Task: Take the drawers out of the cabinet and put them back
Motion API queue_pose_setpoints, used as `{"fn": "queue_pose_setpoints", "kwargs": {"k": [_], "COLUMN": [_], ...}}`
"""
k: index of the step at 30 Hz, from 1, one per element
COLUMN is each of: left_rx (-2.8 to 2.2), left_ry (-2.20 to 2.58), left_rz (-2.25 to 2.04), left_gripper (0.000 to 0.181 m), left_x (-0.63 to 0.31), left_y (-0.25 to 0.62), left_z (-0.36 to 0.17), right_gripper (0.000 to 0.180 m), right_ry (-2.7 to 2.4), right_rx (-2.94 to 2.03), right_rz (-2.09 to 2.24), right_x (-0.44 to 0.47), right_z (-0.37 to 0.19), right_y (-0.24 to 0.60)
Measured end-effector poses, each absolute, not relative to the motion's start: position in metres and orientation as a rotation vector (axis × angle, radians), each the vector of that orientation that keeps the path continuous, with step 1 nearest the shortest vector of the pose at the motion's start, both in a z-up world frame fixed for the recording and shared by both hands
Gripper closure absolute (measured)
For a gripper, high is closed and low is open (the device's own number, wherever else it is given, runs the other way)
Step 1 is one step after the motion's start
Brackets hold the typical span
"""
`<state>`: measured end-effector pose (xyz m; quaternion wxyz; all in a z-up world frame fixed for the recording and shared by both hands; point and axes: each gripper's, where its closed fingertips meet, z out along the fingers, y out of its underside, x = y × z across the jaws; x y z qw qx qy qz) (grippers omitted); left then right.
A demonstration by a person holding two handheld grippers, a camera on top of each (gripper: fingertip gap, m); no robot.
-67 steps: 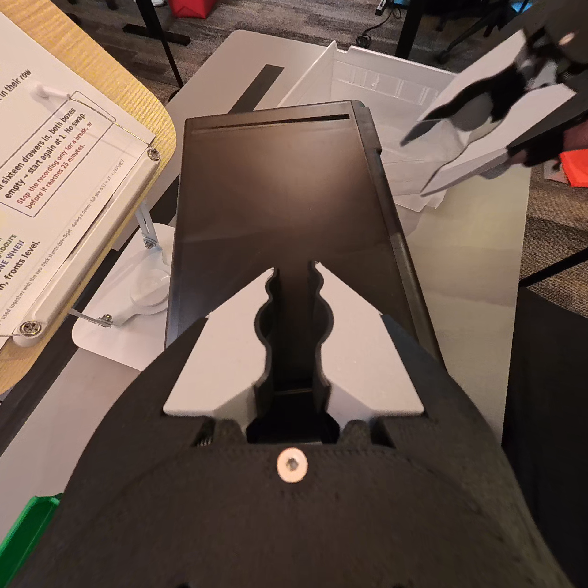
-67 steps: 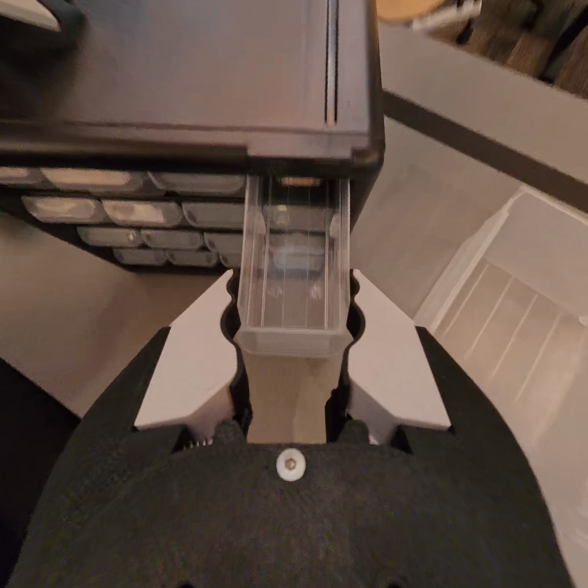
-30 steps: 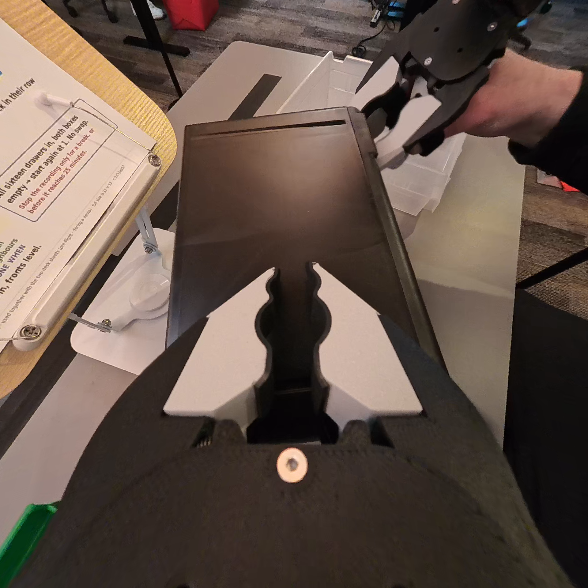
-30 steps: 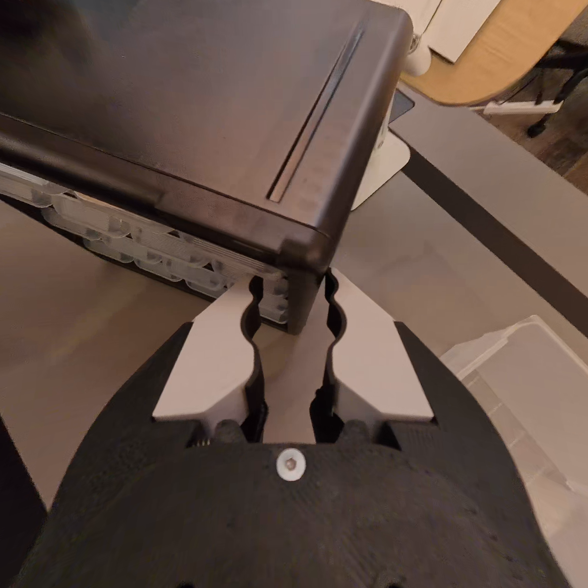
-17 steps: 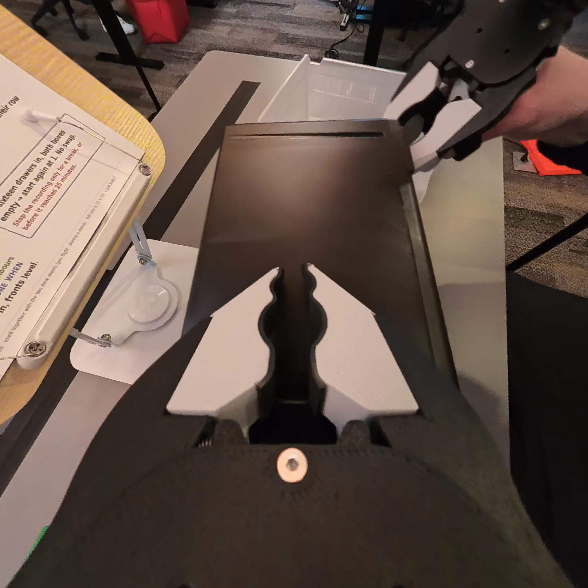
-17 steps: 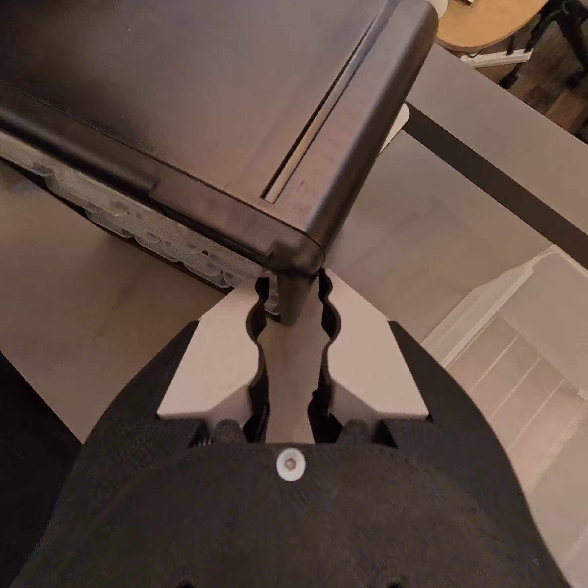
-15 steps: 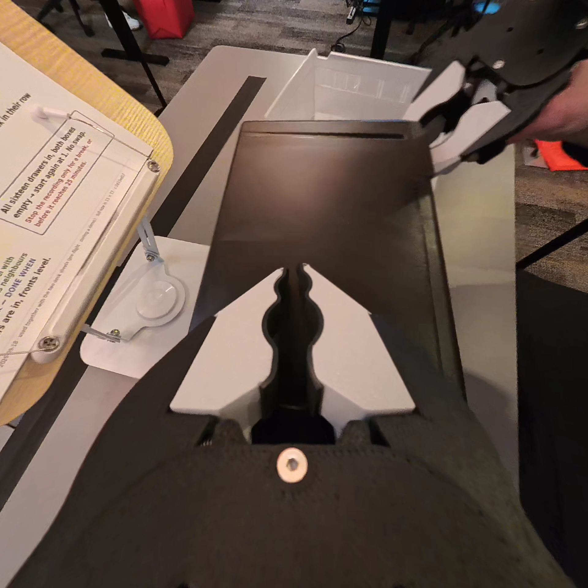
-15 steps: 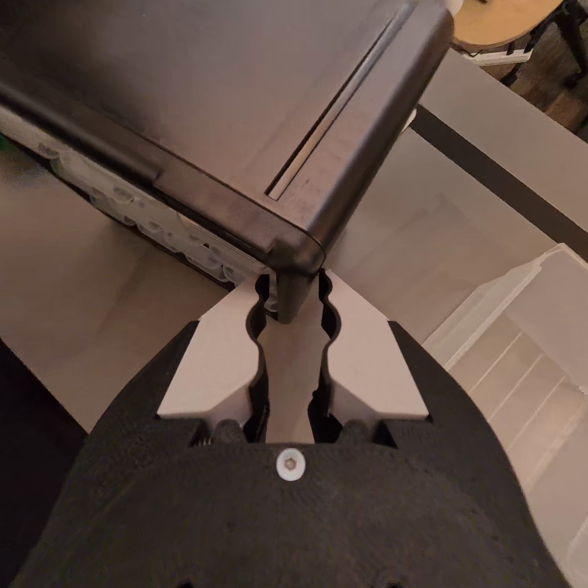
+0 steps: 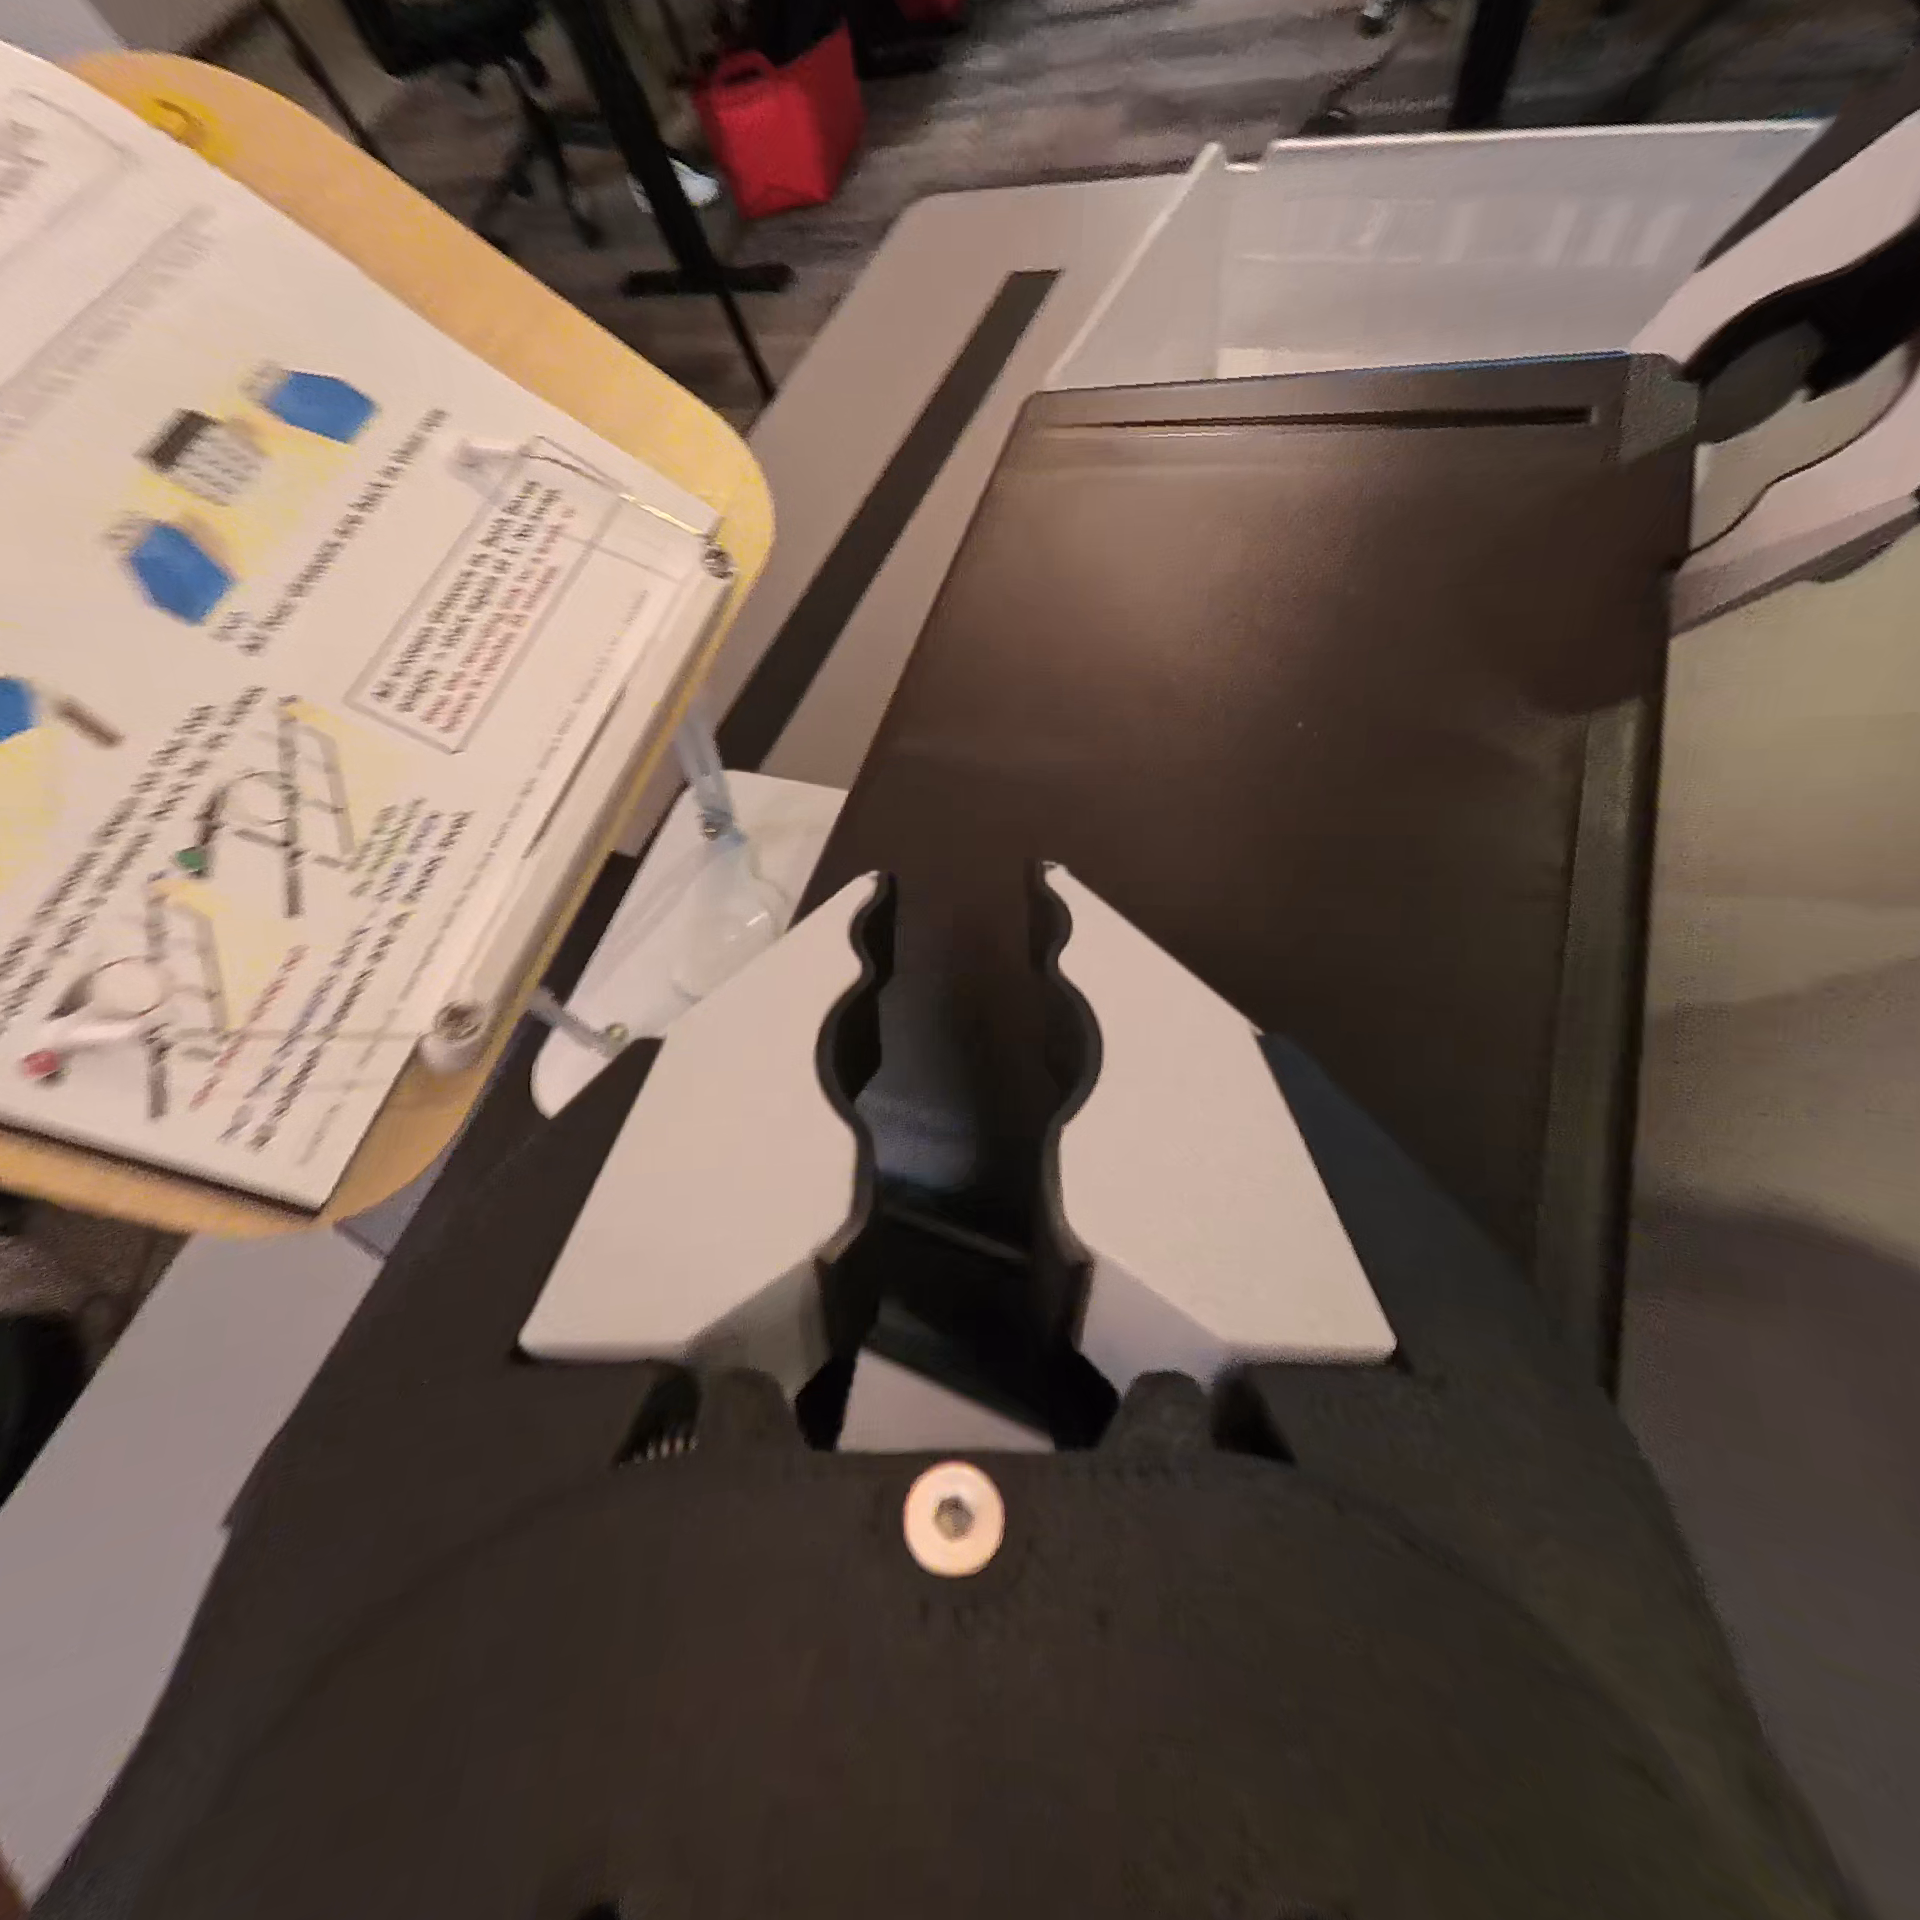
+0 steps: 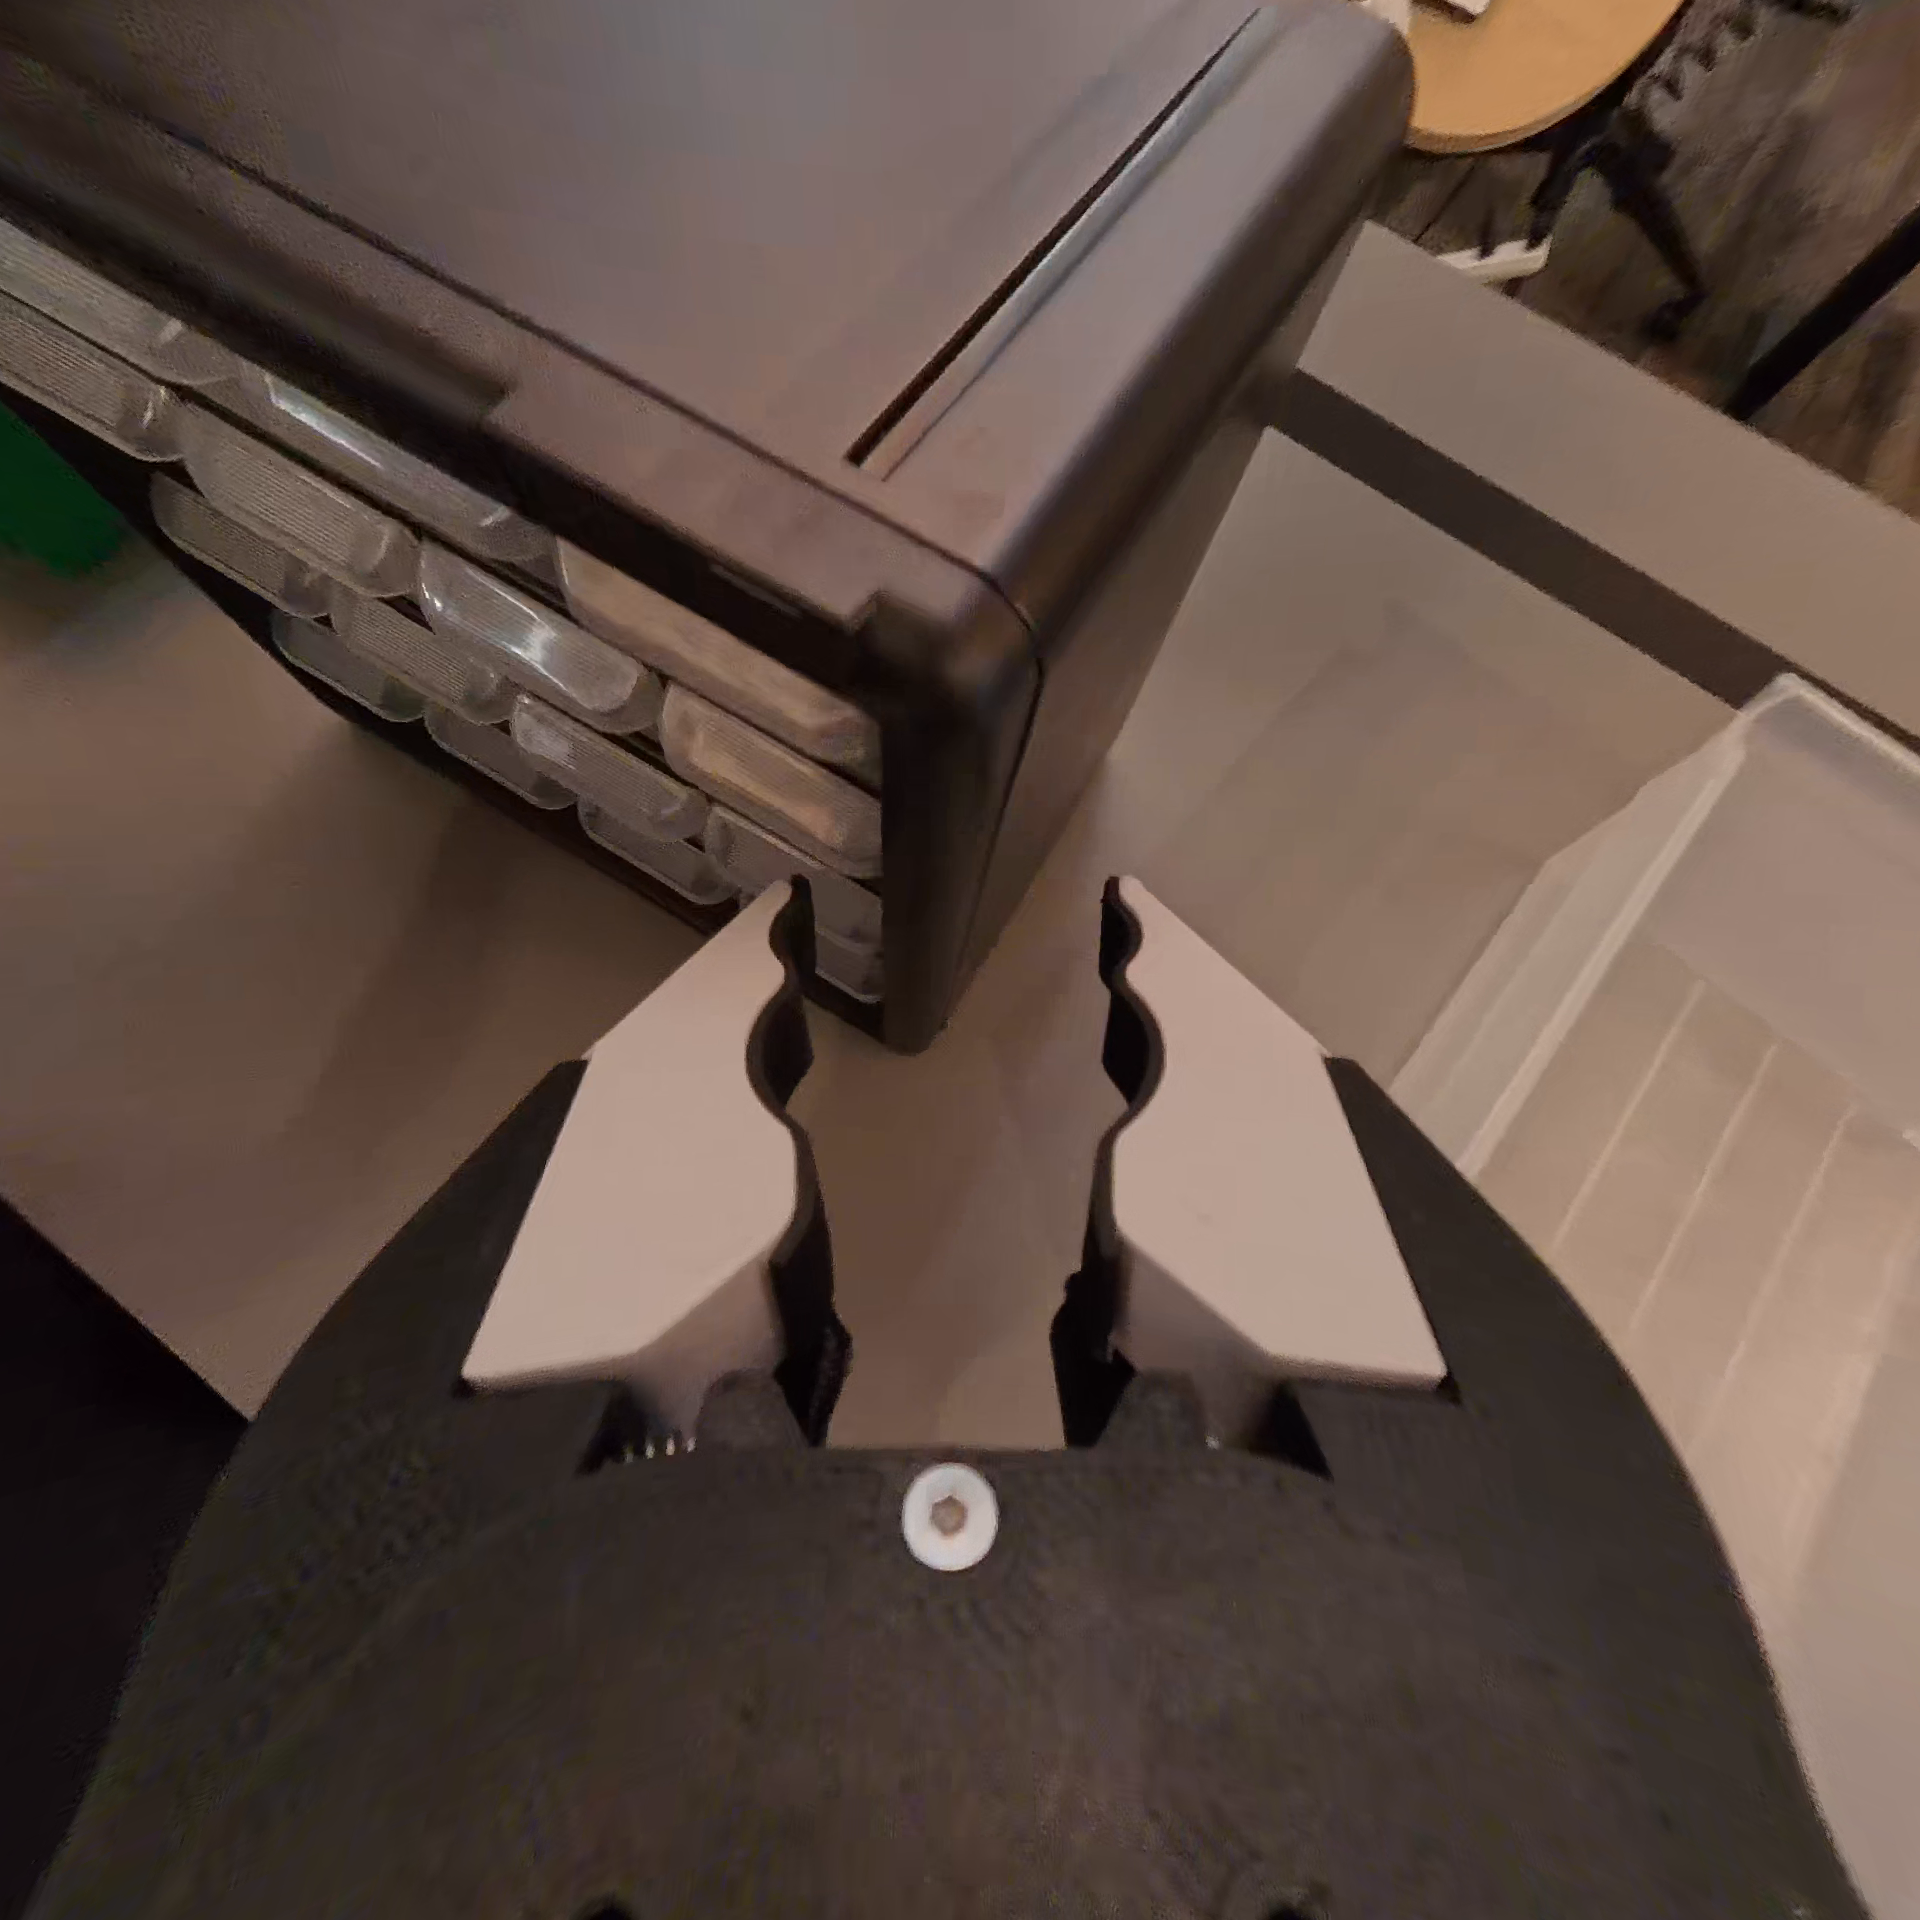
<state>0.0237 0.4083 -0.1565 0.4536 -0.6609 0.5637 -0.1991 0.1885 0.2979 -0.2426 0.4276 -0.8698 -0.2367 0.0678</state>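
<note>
The black cabinet [image 9: 1299,727] stands on the grey table [image 10: 260,987]. In the right wrist view its top [image 10: 675,260] and front show, with several clear drawers [image 10: 623,686] all pushed in. My right gripper [image 10: 951,904] is open and empty, its tips just short of the cabinet's front right corner. It also shows in the left wrist view [image 9: 1808,364], at the cabinet's far right corner. My left gripper [image 9: 961,883] is over the cabinet's near end. Its jaws stand a small way apart astride the near edge, and I cannot tell whether they touch it.
An open white plastic bin [image 10: 1662,1039] sits right of the cabinet, also beyond it in the left wrist view [image 9: 1403,239]. A printed sheet on a white stand [image 9: 312,675] over a wooden tabletop [image 9: 727,488] stands left. A green thing [image 10: 42,499] lies far left.
My right gripper was shut on the cabinet's front right corner; it has let go, opened and backed off. The cabinet turned on the table. My left gripper's jaws widened and its view shifted.
</note>
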Motion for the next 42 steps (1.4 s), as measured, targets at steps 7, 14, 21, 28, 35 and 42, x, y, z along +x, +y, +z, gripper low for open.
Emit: {"fn": "queue_pose_setpoints", "kwargs": {"k": [7, 14, 21, 28, 35, 42], "left_rx": [-1.612, -1.838, -2.053, -1.948, -1.645, -1.452], "left_ry": [1.180, 0.981, 0.739, 0.812, 1.093, 1.378], "left_rz": [-0.342, -0.080, 0.020, -0.138, -0.213, -0.008], "left_gripper": [0.151, 0.132, 0.122, 0.117, 0.112, 0.111], "left_x": [-0.051, -0.180, -0.300, -0.265, -0.135, -0.050], "left_y": [0.389, 0.420, 0.423, 0.392, 0.350, 0.328], "left_z": [-0.138, -0.163, -0.212, -0.204, -0.143, -0.133], "right_gripper": [0.126, 0.116, 0.117, 0.117, 0.120, 0.152], "right_ry": [-0.586, -0.398, -0.299, -0.487, -0.648, -0.913], "right_rx": [-2.098, -2.082, -2.079, -2.079, -1.976, -1.778], "right_rz": [0.079, -0.077, 0.034, 0.091, 0.038, -0.060], "right_x": [0.202, 0.293, 0.311, 0.235, 0.179, 0.125], "right_z": [-0.235, -0.204, -0.204, -0.225, -0.221, -0.206], "right_y": [0.281, 0.281, 0.269, 0.267, 0.263, 0.246]}}
